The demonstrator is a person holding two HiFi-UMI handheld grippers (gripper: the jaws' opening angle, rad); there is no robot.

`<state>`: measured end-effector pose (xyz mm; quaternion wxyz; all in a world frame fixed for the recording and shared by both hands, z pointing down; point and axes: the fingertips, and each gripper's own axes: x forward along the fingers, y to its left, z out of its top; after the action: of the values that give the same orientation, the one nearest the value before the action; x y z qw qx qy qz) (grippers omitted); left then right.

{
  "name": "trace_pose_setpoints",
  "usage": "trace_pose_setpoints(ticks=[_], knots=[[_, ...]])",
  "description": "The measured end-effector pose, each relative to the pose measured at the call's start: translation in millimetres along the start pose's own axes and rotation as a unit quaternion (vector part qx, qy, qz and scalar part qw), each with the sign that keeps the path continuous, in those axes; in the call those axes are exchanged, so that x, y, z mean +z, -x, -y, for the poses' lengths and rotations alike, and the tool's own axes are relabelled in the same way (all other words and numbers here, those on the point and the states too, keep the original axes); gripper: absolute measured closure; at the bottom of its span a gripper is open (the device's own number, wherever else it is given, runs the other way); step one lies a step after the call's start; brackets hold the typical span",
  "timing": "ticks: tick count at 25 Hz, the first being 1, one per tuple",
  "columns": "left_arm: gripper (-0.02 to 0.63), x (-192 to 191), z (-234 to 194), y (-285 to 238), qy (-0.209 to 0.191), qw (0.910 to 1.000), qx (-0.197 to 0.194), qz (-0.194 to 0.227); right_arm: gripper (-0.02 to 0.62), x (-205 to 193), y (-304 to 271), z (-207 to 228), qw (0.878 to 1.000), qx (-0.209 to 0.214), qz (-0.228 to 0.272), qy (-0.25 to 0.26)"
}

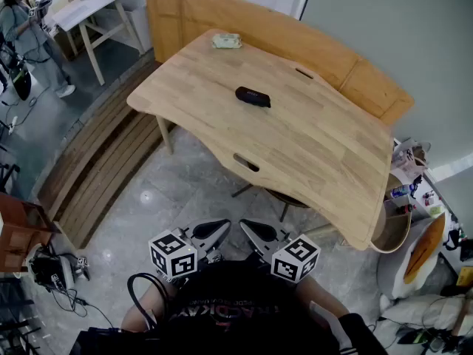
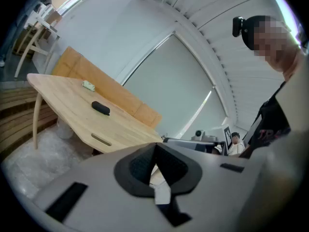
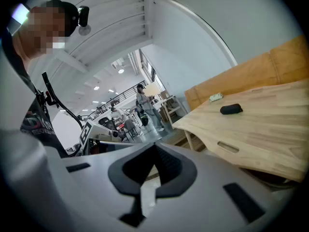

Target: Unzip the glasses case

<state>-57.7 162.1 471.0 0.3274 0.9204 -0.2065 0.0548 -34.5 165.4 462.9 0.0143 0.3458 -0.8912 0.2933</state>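
The black glasses case (image 1: 253, 96) lies closed near the middle of the far half of the wooden table (image 1: 318, 161). It also shows as a small dark shape in the left gripper view (image 2: 100, 108) and in the right gripper view (image 3: 231, 108). My left gripper (image 1: 214, 231) and right gripper (image 1: 257, 234) are held side by side close to my body, over the floor and well short of the table's near edge. In their own views the left jaws (image 2: 155, 153) and the right jaws (image 3: 155, 152) are pressed together with nothing between them.
A pale green packet (image 1: 227, 41) lies at the table's far corner. A wooden bench (image 1: 355, 72) curves behind the table. A white table (image 1: 89, 9) and a person (image 1: 29, 35) are far left. Cables and gear (image 1: 55, 268) lie on the floor, with clutter (image 1: 421, 198) at right.
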Motion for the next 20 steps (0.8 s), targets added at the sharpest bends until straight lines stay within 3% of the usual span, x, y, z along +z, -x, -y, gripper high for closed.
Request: trace_pose_setpoints(ticks=[20], knots=[[0.594, 3.3, -10.0, -0.8, 0.006, 1.0, 0.008, 0.0, 0.58, 6.7, -7.0, 5.8, 1.0, 0.012, 0.007, -0.011]])
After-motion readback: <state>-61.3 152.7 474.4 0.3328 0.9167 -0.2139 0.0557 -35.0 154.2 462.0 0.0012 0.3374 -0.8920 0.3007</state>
